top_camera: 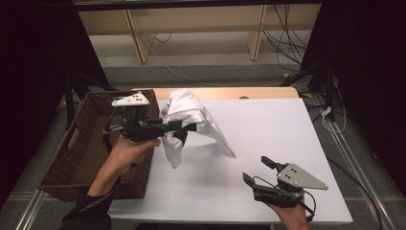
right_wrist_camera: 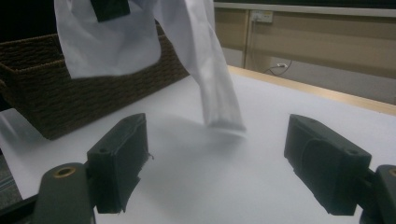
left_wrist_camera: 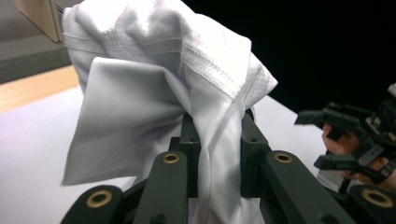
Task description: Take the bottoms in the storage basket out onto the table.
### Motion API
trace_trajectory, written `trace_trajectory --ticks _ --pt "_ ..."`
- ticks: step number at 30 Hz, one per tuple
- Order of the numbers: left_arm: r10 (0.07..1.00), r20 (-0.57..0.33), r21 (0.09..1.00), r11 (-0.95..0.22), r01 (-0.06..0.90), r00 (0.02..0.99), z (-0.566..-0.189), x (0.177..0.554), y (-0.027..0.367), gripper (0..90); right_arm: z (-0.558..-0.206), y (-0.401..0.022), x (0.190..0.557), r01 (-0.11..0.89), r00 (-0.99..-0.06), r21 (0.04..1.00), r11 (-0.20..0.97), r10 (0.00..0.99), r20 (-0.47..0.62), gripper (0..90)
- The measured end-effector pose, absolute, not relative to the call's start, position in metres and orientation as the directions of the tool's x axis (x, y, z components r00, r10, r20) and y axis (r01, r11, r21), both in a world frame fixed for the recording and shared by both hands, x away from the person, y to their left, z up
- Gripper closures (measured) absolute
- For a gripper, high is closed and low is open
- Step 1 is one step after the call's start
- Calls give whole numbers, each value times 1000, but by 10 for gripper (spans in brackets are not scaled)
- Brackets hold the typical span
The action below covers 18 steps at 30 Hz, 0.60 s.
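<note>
Now, the scene line by line.

Left gripper: the left gripper (top_camera: 184, 127) sits left of centre in the high view, held level by the person's left hand (top_camera: 128, 152), its jaws clenched on a bunch of the white garment (top_camera: 189, 117); in the left gripper view the cloth (left_wrist_camera: 187, 93) is pinched between the two black jaws at bottom centre.

White garment: lifted off the table, it bulges above the jaws and hangs down on both sides. In the high view one long part slopes toward the centre of the frame, and its end reaches the white table top (top_camera: 268, 139).

Right gripper: the right gripper (top_camera: 256, 171) is at the lower right of the high view, low over the table, jaws released and standing wide with nothing between them. In the right gripper view its pads (right_wrist_camera: 116, 158) frame bare table, and the garment (right_wrist_camera: 205, 60) hangs at the top of the frame, well apart from them.

Basket: a brown woven basket (top_camera: 84, 143) stands at the left edge of the table, just beside the left hand; the right gripper view shows its wall (right_wrist_camera: 51, 93) at the left, behind the hanging cloth.
</note>
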<state>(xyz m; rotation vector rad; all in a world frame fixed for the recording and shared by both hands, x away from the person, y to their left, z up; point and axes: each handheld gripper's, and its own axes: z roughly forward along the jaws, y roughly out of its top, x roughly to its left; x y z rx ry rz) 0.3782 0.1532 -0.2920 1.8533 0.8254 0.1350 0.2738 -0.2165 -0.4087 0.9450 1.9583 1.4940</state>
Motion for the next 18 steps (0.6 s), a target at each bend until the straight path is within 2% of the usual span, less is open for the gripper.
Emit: trace_trajectory --ticks 10,18 --pt "568 -274 812 -295 503 776 -313 380 125 757 -408 -217 274 223 -634 962 159 773 19 227" --pt "569 -270 749 -382 541 777 -354 391 91 754 -409 -217 274 224 -634 961 160 773 19 227"
